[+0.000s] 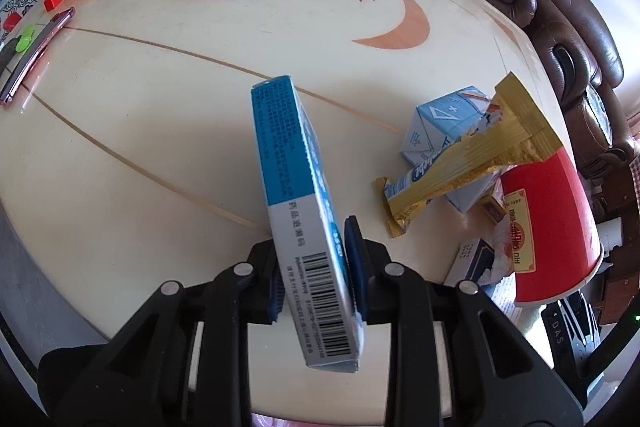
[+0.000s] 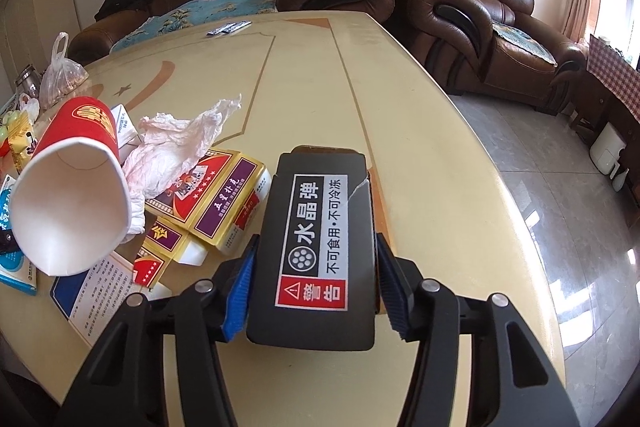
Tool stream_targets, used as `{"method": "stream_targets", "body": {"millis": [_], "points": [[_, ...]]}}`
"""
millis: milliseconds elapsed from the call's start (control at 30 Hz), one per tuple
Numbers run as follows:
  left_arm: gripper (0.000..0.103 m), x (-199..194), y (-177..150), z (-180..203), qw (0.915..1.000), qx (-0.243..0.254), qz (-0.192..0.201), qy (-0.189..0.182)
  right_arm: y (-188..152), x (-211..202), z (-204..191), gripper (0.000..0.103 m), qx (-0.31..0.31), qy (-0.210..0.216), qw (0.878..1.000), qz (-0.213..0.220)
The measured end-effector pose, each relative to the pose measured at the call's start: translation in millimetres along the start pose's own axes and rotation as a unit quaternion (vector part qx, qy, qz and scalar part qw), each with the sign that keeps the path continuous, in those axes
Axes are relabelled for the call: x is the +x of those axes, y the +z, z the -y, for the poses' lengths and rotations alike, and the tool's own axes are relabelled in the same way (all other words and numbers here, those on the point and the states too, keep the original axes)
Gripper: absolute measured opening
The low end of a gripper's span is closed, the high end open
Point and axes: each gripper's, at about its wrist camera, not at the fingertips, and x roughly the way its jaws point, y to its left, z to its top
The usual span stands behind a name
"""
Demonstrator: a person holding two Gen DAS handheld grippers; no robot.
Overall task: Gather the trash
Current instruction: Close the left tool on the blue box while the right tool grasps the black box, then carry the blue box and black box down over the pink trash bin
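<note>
Trash: a blue-and-white box (image 1: 304, 211) stands on edge between the left gripper (image 1: 316, 267) pads, clamped above the table (image 1: 140, 131). A black box (image 2: 320, 247) sits pinched in the right gripper (image 2: 316, 279), beside a red cup (image 2: 72, 183).

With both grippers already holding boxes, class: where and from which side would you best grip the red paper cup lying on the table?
The red paper cup lies tipped on its side among the litter, its open mouth toward the right wrist camera. I would pinch the rim: one finger inside the mouth, one outside, coming in along the cup's axis from the mouth end. The thin wall there likely fits narrow jaws, while the round body might roll or crush.
</note>
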Motion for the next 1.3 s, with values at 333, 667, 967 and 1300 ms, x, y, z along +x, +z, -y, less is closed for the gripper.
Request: {"method": "stream_targets", "body": {"millis": [333, 667, 967, 1300], "points": [[0.026, -13.3, -11.5, -6.3, 0.9996, 0.022, 0.014, 0.002, 0.7, -26.4, -5.5, 0.052, -0.015, -0.010, 0.999, 0.031], [0.022, -48.1, -21.1, -4.3, 0.9975, 0.055, 0.046, -0.001, 12.5, -81.7, -13.1, 0.052, -0.032, -0.007, 0.996, 0.079], [0.022, -78.7, -37.1, -4.2, 0.9946, 0.079, 0.066, -0.009, 3.2, -118.7, -20.0, 0.052, -0.044, 0.002, 0.994, 0.097], [0.022, -118.5, -66.1, -10.5, 0.9907, 0.101, 0.091, -0.010, -13.4, -174.3, -27.1, 0.052, -0.060, 0.016, 0.992, 0.113]]}}
